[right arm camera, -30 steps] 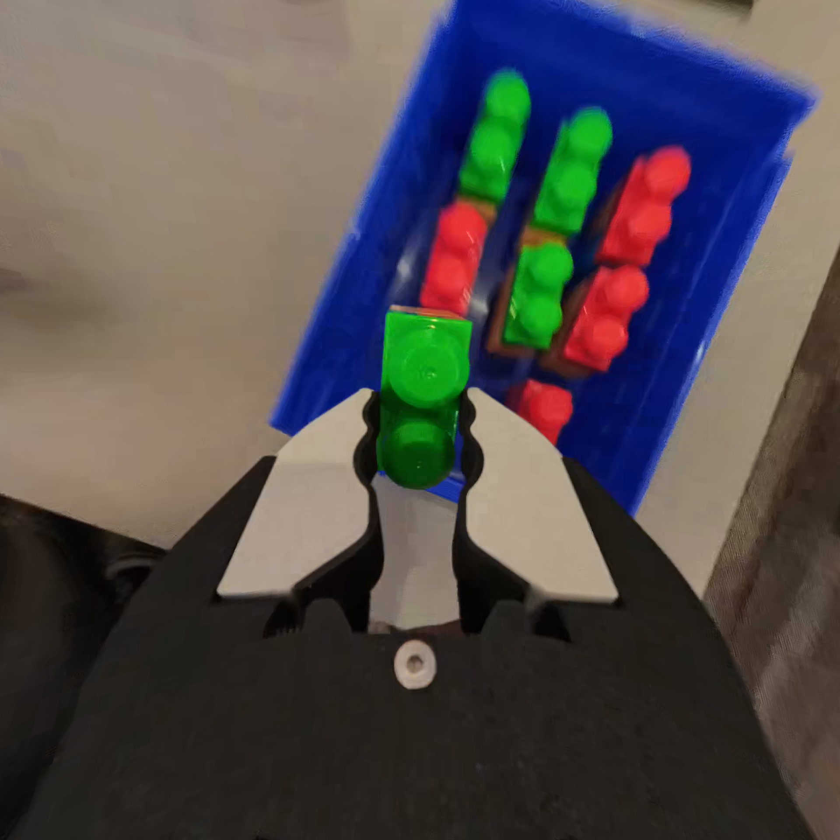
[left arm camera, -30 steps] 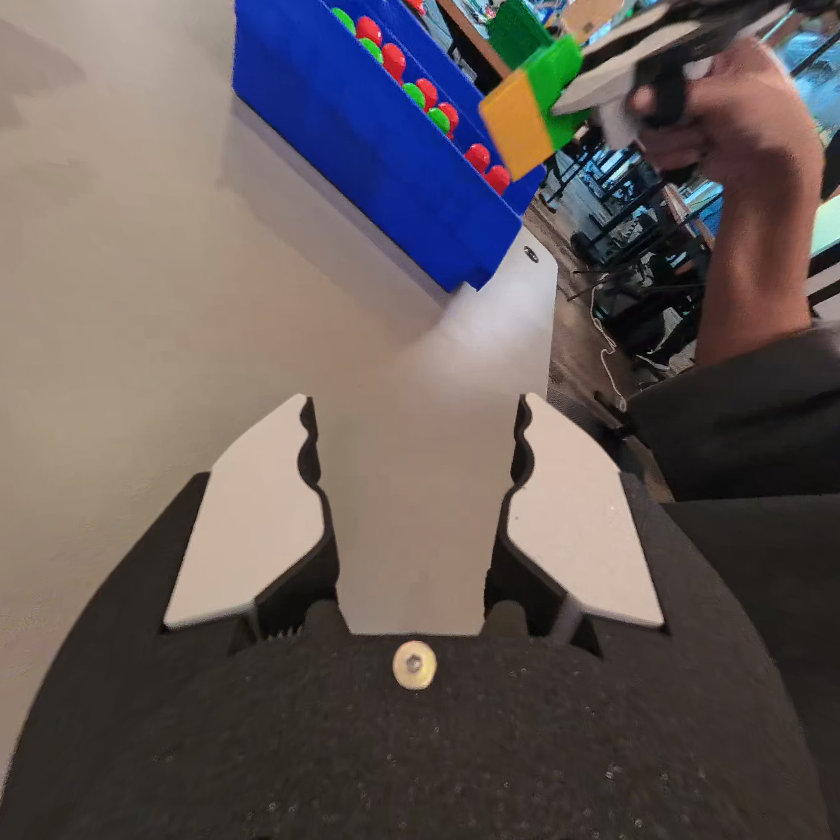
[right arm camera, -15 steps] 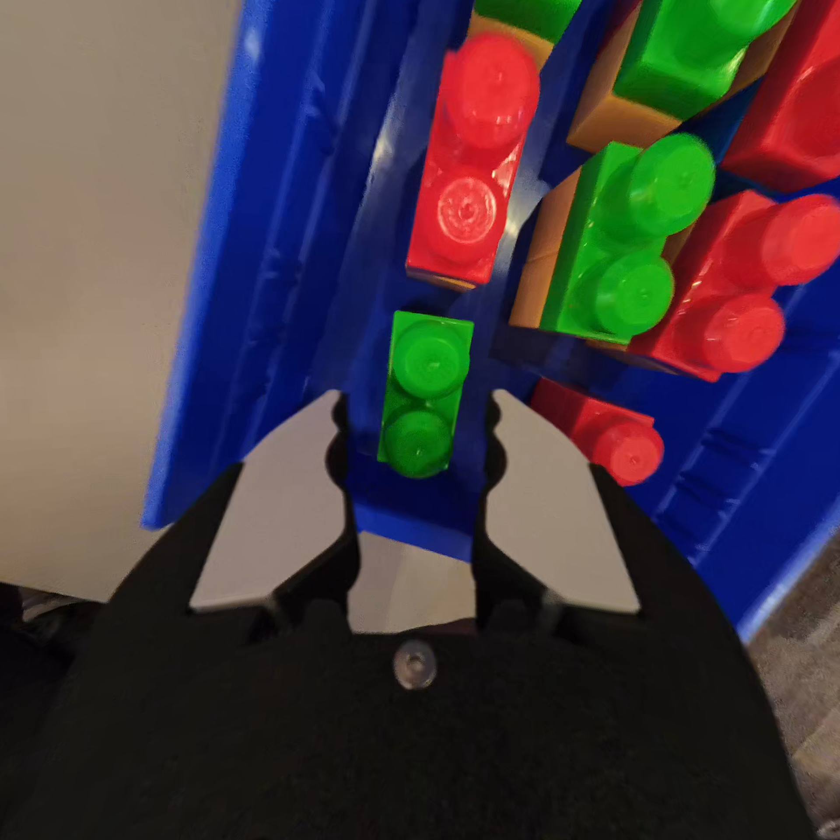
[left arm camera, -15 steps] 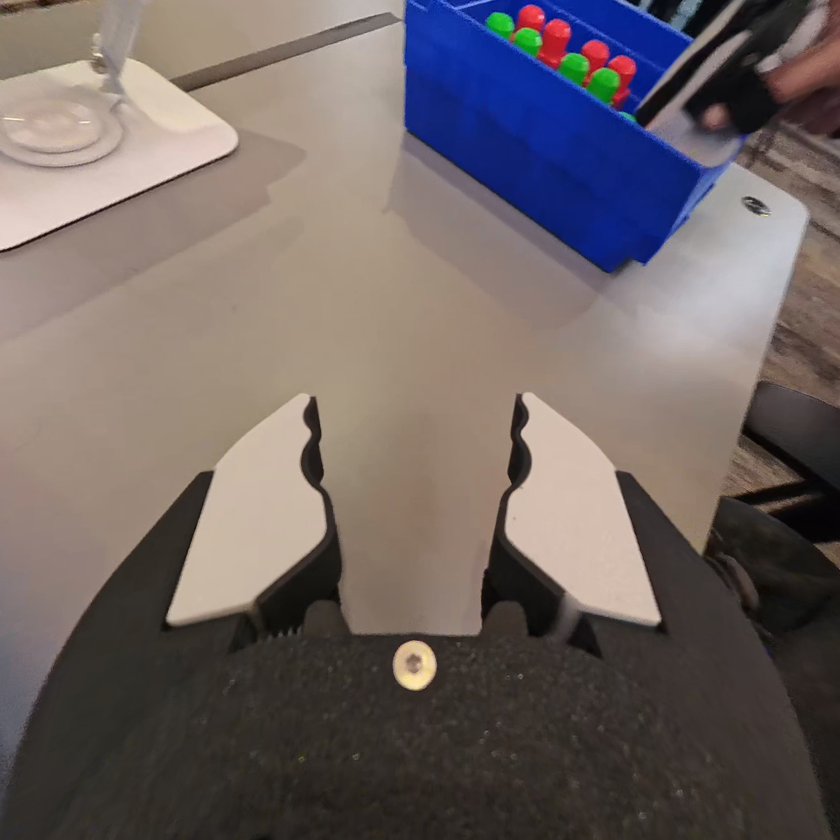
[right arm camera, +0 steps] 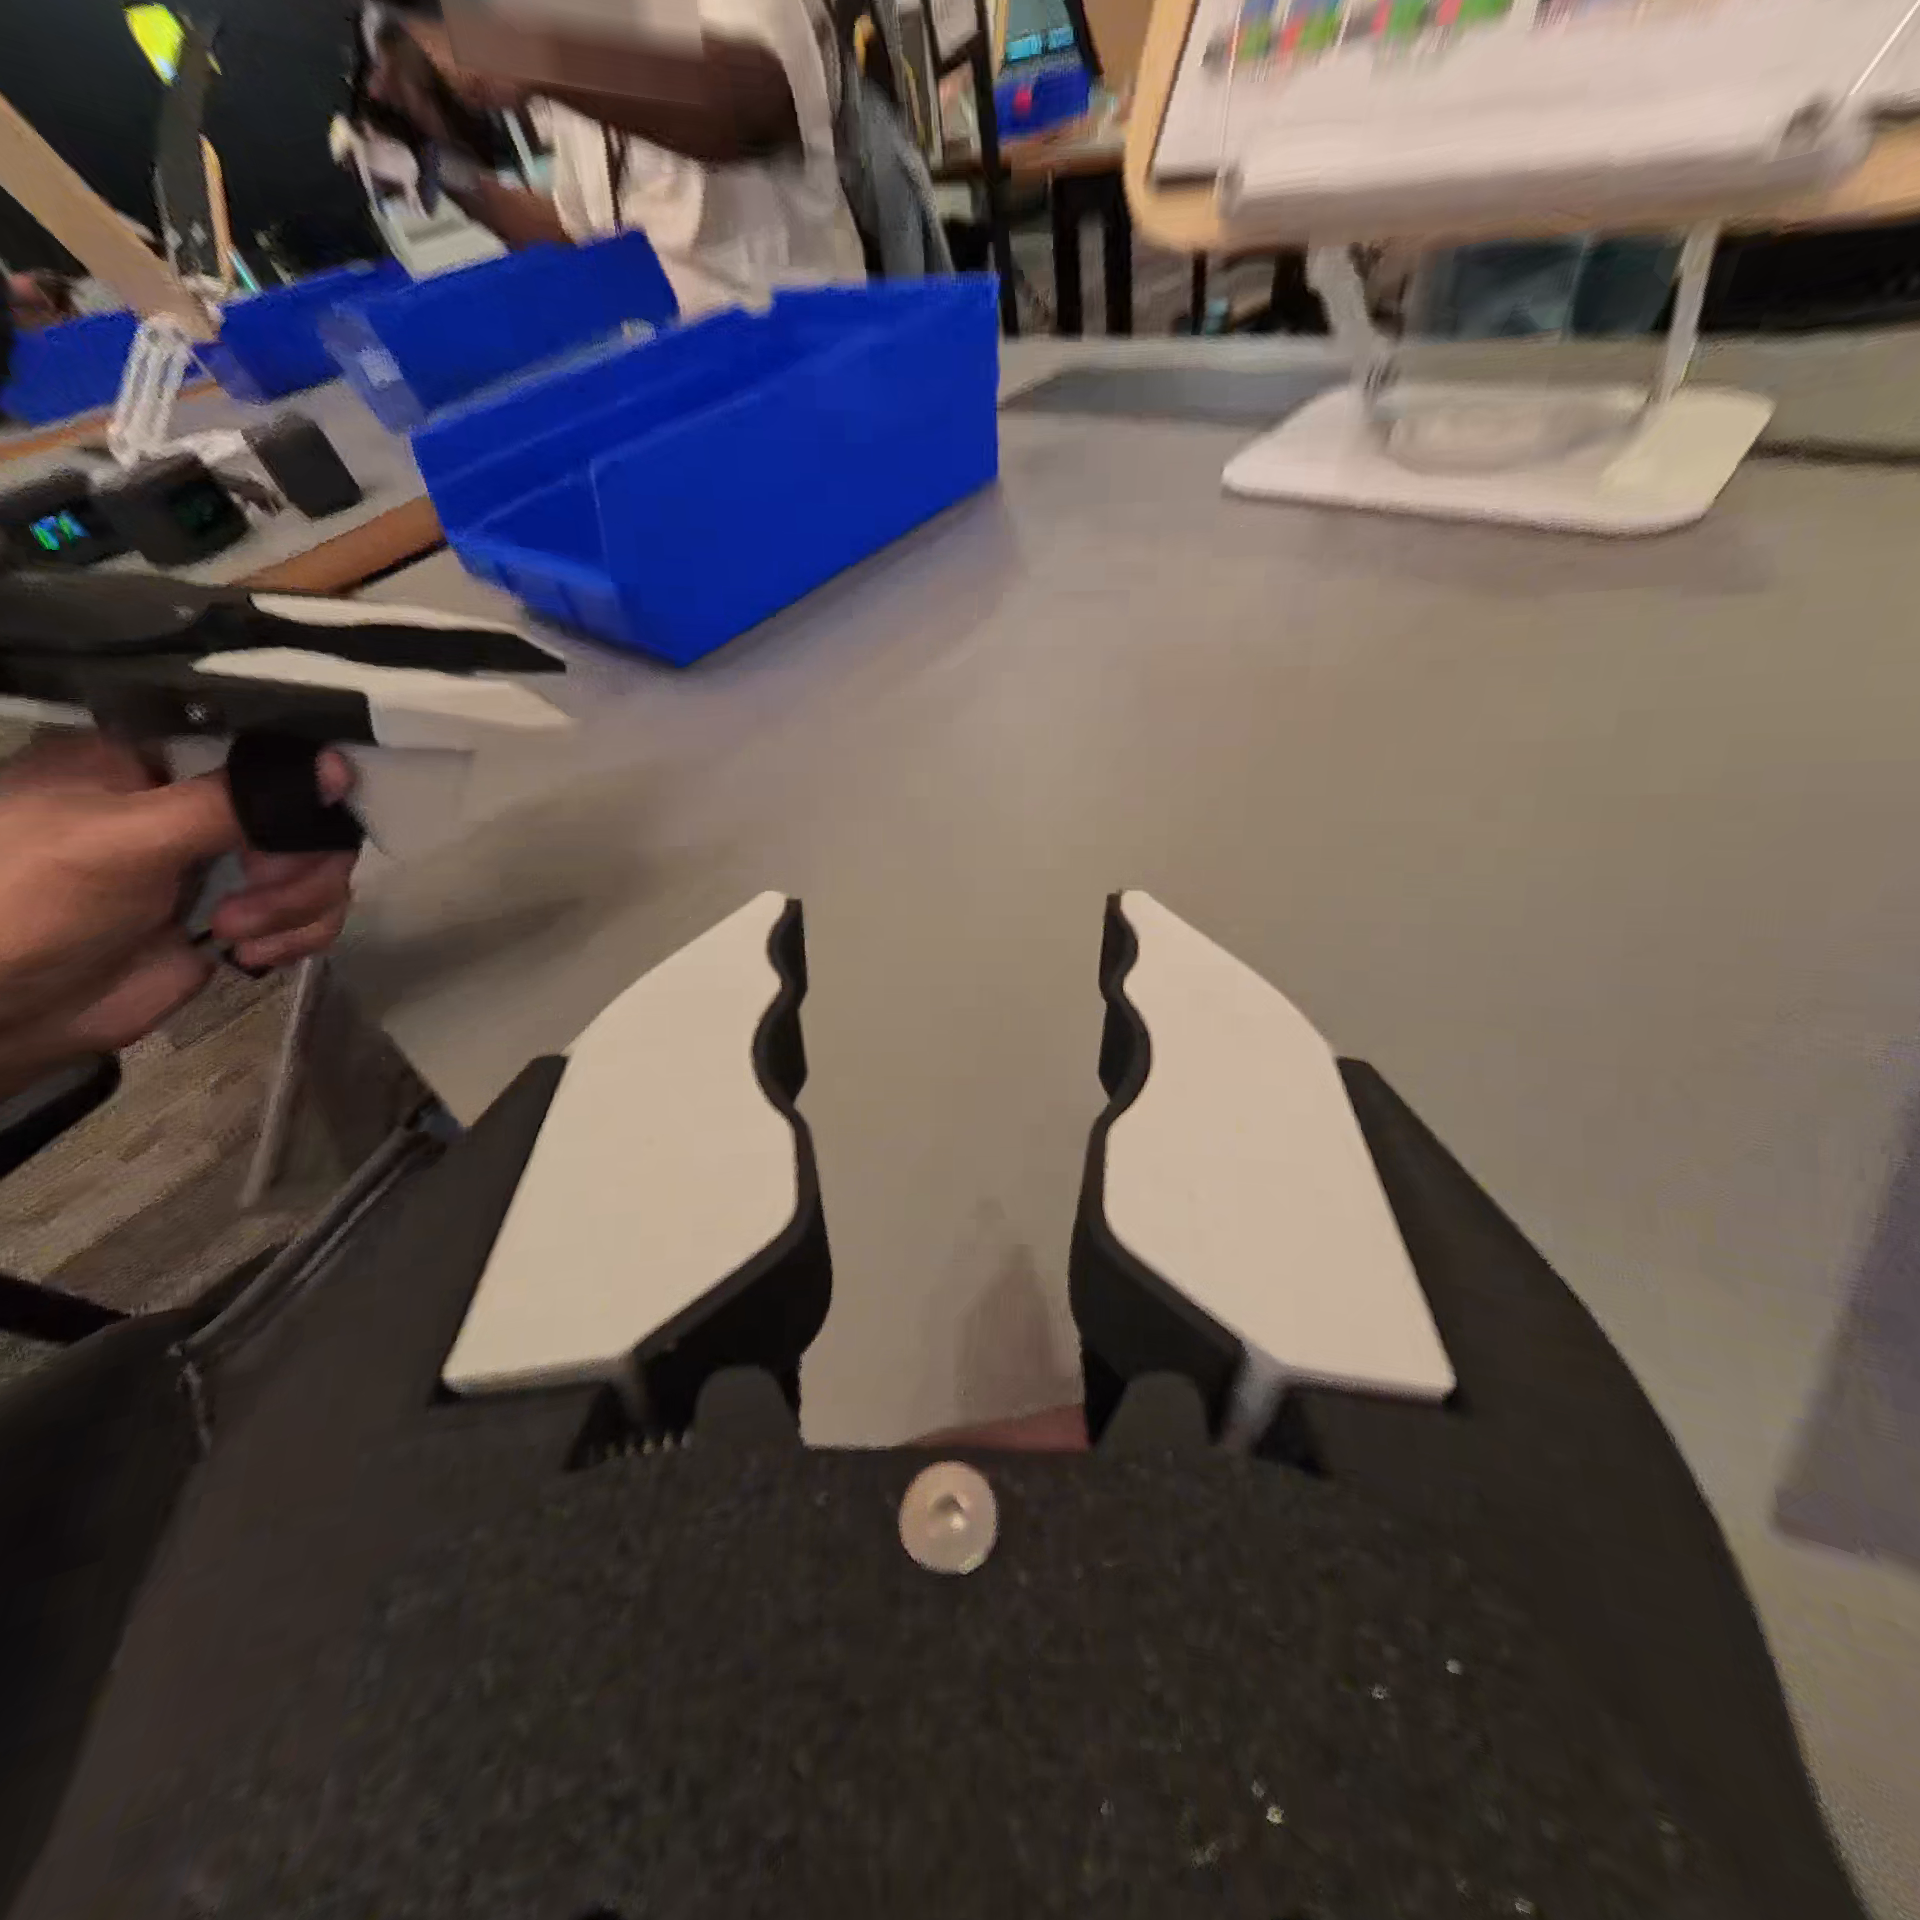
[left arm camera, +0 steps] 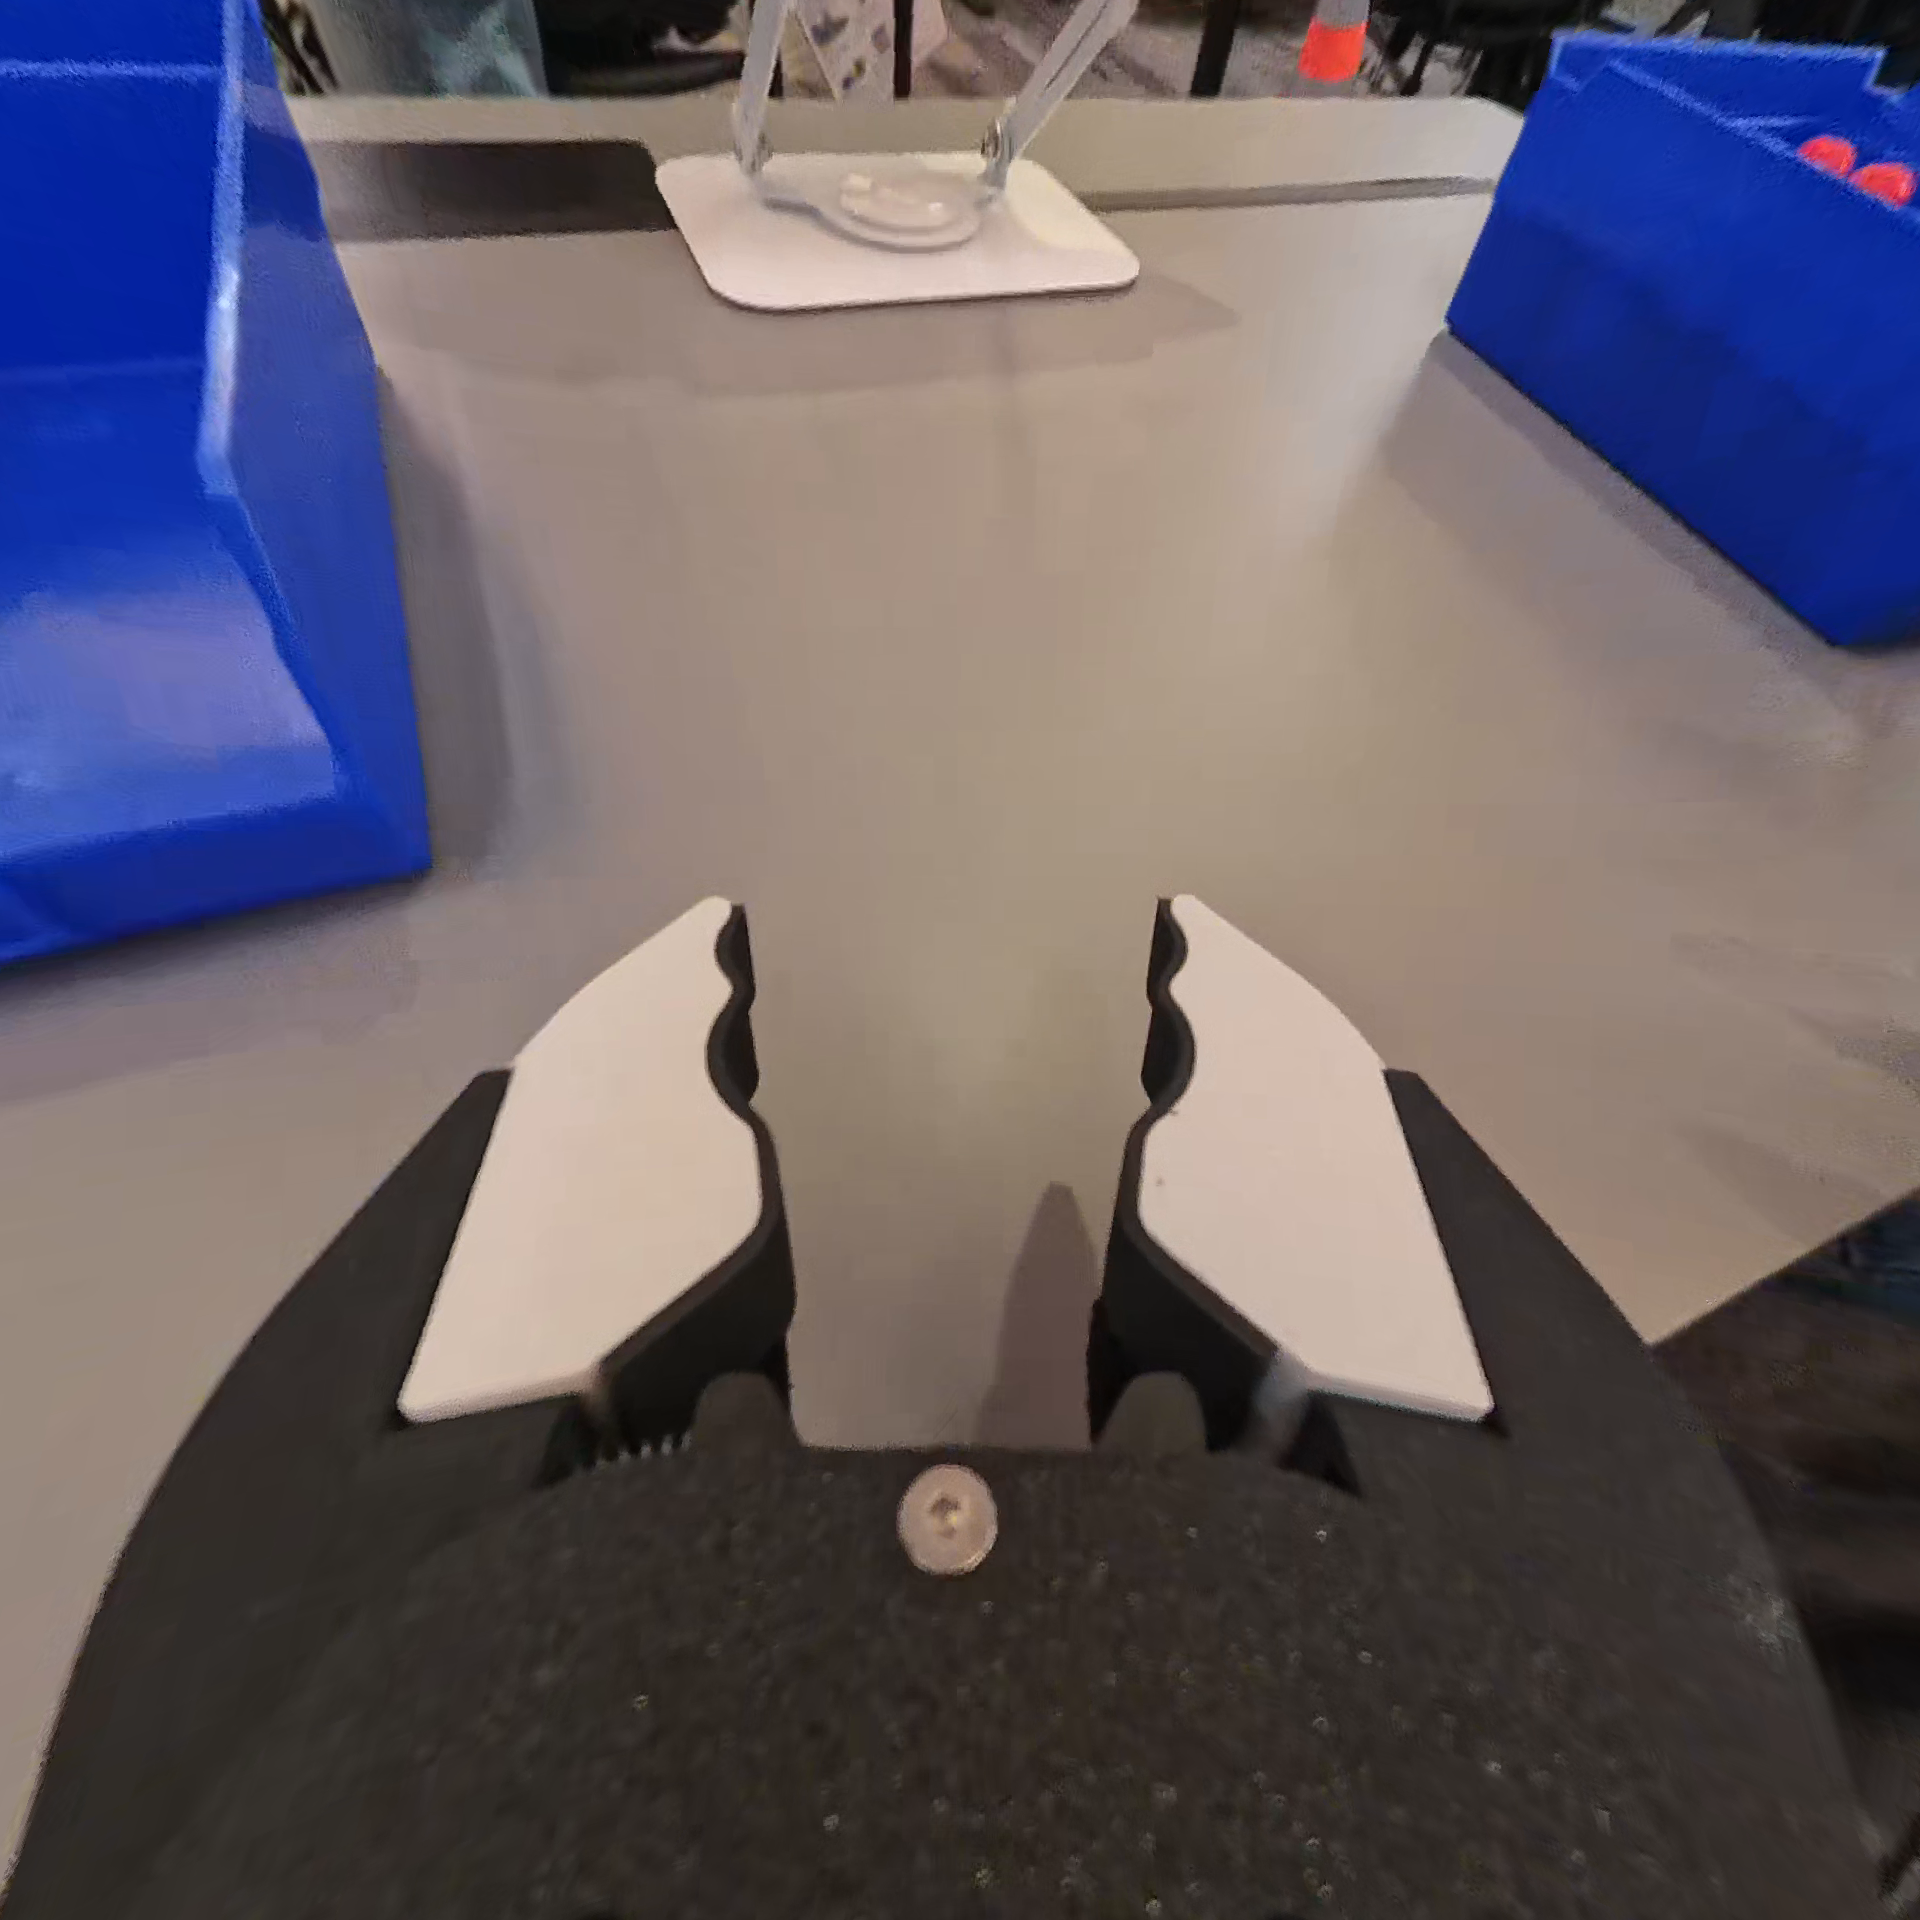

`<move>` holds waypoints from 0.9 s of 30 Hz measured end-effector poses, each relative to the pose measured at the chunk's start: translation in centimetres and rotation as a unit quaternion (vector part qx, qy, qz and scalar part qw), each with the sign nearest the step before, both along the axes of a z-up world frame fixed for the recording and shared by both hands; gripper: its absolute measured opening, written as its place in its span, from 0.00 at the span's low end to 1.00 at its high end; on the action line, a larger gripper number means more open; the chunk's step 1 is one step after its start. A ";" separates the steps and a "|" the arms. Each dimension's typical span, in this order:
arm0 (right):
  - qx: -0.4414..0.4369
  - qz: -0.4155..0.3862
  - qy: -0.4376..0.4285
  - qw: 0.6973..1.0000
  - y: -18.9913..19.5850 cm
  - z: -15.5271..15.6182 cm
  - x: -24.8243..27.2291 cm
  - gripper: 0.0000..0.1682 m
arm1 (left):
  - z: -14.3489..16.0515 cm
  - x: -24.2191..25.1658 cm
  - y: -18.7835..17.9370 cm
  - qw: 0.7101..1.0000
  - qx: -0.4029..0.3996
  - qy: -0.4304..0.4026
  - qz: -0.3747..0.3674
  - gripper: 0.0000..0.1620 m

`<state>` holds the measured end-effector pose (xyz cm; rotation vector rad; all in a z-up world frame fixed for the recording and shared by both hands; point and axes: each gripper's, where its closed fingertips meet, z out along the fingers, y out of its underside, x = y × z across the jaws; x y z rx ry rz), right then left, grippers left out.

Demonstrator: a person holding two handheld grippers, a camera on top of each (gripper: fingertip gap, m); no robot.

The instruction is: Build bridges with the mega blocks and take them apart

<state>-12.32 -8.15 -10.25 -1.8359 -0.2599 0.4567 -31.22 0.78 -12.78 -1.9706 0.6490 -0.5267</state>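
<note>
Over the grey worktop (left arm camera: 935, 623): both grippers hang with nothing between their fingers.
Left gripper (left arm camera: 951, 914): fingers spread wide, empty, pointing across bare worktop toward the far edge; also seen from the side at the left of the right wrist view, held in a hand (right arm camera: 114, 883).
Right gripper (right arm camera: 951, 909): fingers spread apart, empty, bare worktop showing through the gap.
Mega blocks (left arm camera: 1860, 171): only two red studs show, poking above the rim of the blue bin on the right (left arm camera: 1683, 384) at the far right of the left wrist view; well apart from either gripper.
Blue bin on the left (left arm camera: 187, 520): near the left gripper on its left side; its contents cannot be seen.
White stand base (left arm camera: 904, 249): far centre of the worktop, carrying clear legs.
Tilted board (right arm camera: 1507, 94): propped on that stand, blurred.
Background: a person (right arm camera: 727, 156) stands at a neighbouring table with more blue bins.
</note>
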 end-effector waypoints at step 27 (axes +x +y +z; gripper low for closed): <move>-0.022 -0.452 -0.091 0.887 -9.3 0.0 35.4 0.31 | 0.6 40.7 -6.0 0.985 -0.074 -0.047 -0.147 0.30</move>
